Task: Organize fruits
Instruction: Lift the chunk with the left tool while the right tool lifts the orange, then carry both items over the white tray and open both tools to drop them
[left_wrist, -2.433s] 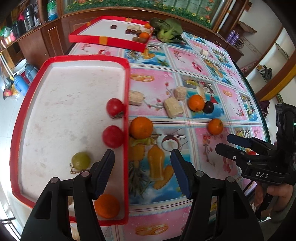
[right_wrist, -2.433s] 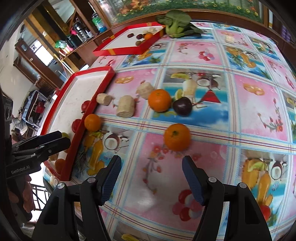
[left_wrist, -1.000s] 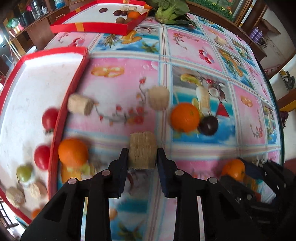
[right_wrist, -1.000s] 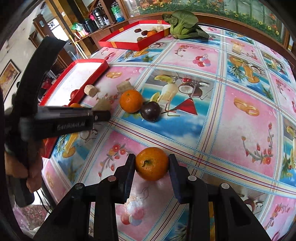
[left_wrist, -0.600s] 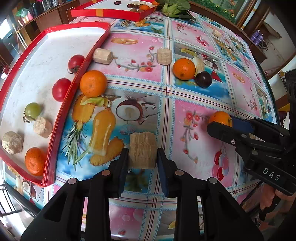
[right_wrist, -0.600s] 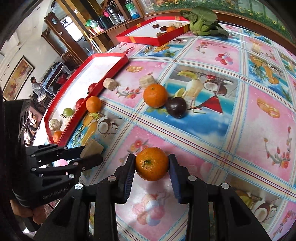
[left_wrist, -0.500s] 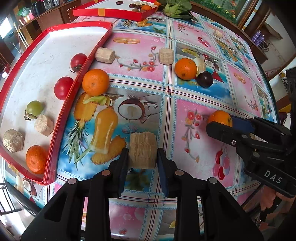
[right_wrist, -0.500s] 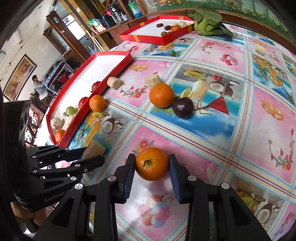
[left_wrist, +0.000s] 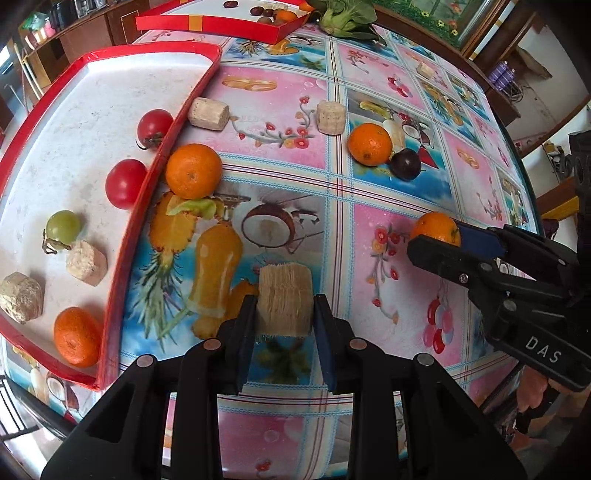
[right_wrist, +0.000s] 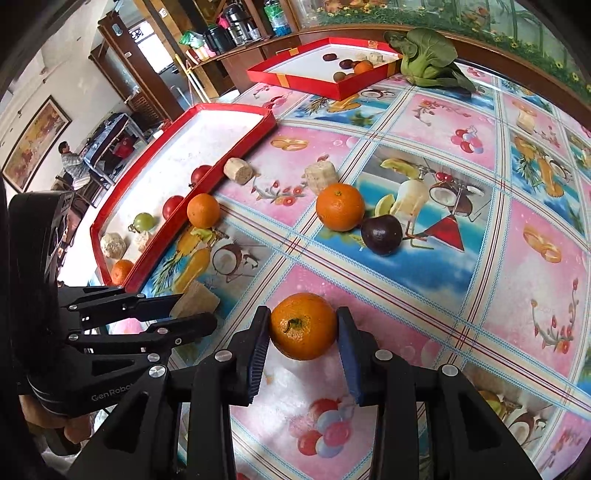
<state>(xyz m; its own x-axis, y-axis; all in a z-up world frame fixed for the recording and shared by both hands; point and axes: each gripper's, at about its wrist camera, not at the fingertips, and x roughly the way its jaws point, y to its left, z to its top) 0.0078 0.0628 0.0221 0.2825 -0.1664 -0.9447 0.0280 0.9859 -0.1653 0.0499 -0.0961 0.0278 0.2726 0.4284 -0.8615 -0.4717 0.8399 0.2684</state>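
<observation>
Fingers of the left gripper clamp a fibrous cane chunk and the right gripper pinches an orange, both lifted back from the table since a second ago, ready for the red tray.

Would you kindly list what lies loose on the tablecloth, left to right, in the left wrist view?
Orange by the tray rim → beige chunk → second beige chunk → orange → dark plum.

Far red cardboard tray cut off by top edge; its small dark fruits unidentifiable.
</observation>
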